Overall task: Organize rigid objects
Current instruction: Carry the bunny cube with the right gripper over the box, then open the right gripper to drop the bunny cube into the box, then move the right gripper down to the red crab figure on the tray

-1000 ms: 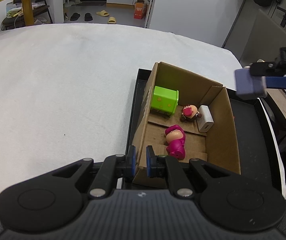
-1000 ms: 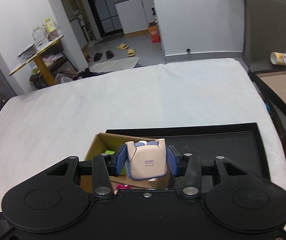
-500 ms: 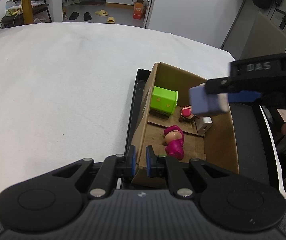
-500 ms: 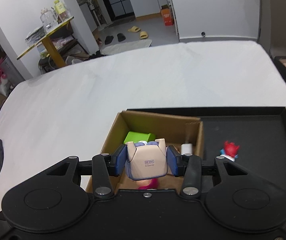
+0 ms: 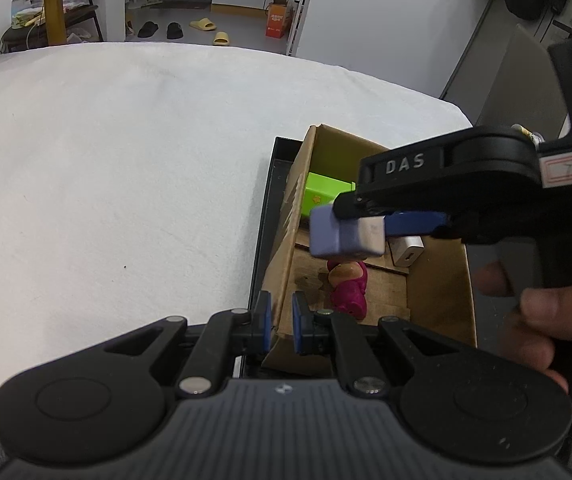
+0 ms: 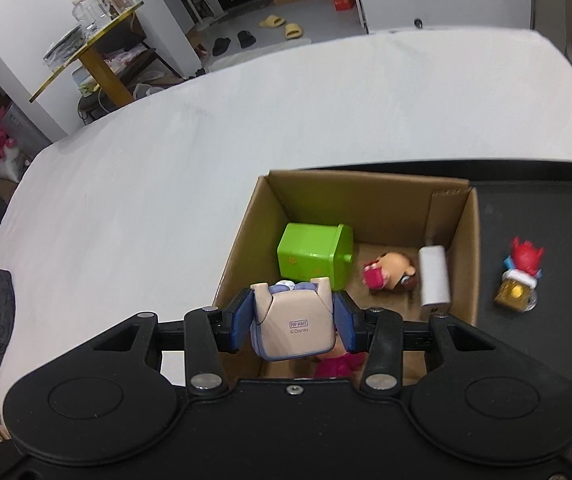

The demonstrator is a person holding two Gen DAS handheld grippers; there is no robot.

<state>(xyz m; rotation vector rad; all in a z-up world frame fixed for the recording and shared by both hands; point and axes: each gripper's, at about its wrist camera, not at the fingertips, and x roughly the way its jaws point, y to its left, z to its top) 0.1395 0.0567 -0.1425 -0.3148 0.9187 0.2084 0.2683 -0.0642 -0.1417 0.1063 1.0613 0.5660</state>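
Note:
My right gripper (image 6: 293, 322) is shut on a beige and lavender toy figure (image 6: 291, 330), hanging over the near left part of the open cardboard box (image 6: 242, 240). The left wrist view shows that figure (image 5: 345, 236) above the box (image 5: 286, 220). In the box lie a green cube (image 6: 313, 256), a small doll with a pink cup (image 6: 389, 274), a white charger (image 6: 434, 280) and a magenta figure (image 5: 347, 286). My left gripper (image 5: 282, 322) is shut with its pads on the box's near left wall.
The box stands in a black tray (image 6: 545, 216) on a white table (image 6: 166, 160). A red-haired figure on a gold base (image 6: 519, 278) stands in the tray right of the box. A hand (image 5: 525, 320) holds the right gripper.
The right gripper with the toy figure has come in from the right and sunk until it is over the box. The left gripper has stayed in place.

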